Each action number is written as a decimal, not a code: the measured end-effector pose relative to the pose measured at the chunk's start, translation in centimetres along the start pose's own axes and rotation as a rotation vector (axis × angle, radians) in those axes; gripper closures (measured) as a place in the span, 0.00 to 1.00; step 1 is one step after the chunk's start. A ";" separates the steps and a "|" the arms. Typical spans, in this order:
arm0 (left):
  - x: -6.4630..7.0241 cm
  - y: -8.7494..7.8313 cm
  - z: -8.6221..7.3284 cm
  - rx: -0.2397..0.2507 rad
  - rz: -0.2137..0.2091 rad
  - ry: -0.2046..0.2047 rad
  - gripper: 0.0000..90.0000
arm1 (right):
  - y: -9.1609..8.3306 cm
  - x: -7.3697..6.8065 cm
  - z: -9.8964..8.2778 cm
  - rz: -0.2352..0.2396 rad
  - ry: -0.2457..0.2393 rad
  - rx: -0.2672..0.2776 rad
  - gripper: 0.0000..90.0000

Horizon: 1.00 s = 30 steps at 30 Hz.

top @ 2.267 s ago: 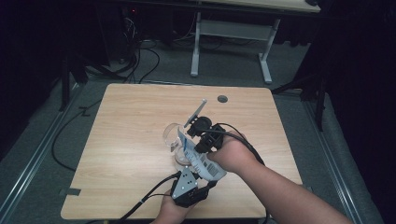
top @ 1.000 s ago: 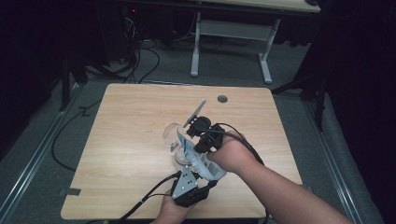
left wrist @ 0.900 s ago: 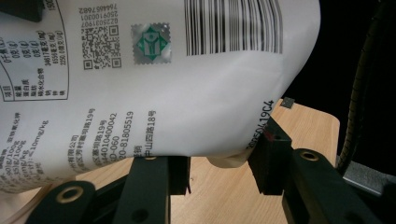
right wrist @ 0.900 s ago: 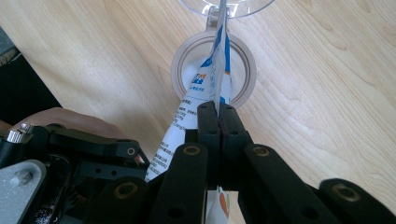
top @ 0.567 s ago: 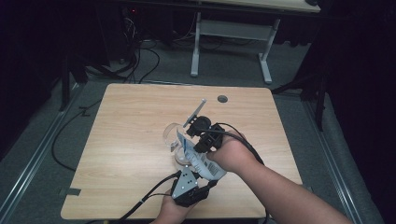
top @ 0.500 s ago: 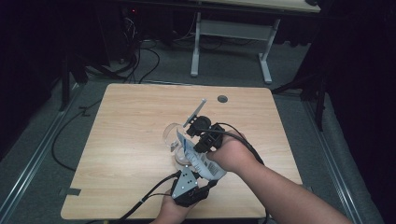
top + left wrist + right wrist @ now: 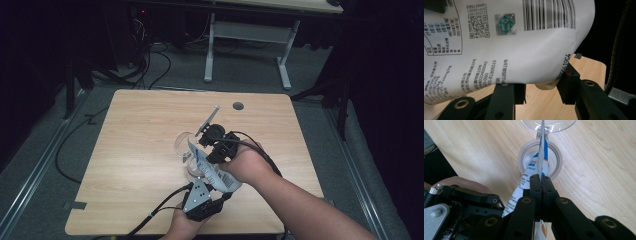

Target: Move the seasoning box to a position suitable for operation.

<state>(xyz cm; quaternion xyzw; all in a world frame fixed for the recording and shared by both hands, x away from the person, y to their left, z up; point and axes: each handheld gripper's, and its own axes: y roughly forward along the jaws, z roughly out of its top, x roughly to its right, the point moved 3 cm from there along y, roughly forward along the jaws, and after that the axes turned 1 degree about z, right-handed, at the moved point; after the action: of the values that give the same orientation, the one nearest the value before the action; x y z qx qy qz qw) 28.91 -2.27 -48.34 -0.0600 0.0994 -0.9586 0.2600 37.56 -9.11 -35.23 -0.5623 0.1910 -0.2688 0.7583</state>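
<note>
A white printed pouch with a barcode hangs tilted between my two grippers near the table's middle. My right gripper is shut on the pouch's thin upper edge, which runs edge-on down to a round jar mouth. The jar's clear hinged lid stands open behind it. In the high view the clear jar sits just left of the pouch. My left gripper, held by a hand at the front edge, grips the pouch's bulging lower end; its pads press on the bottom fold.
The wooden table has a round cable hole near its far edge. A white-legged desk and floor cables lie beyond. The person's right forearm crosses the table's front right corner.
</note>
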 end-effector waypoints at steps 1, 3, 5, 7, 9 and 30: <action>0.0 0.0 0.0 0.000 0.000 -0.001 0.71 | 0.0 0.0 0.0 -0.002 0.004 -0.001 1.00; 0.0 0.0 0.0 0.002 0.001 0.000 0.71 | 0.0 0.0 0.0 -0.002 0.008 -0.001 1.00; 0.0 0.0 0.0 0.002 0.002 0.001 0.71 | -0.1 0.0 0.0 -0.002 0.004 0.002 1.00; 0.0 0.0 0.0 0.003 0.002 -0.001 0.71 | -0.1 0.0 0.0 -0.001 0.000 0.004 1.00; 0.0 0.0 0.0 0.004 0.001 -0.001 0.71 | -0.1 0.0 0.0 -0.001 0.001 0.004 1.00; 0.1 0.2 0.1 0.004 -0.004 -0.005 0.71 | 0.0 0.1 -0.2 0.002 0.006 0.006 1.00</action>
<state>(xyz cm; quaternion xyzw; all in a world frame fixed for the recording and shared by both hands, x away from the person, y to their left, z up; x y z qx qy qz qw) 28.88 -2.49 -48.31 -0.0621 0.0965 -0.9592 0.2585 37.54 -9.34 -35.26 -0.5590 0.1930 -0.2704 0.7597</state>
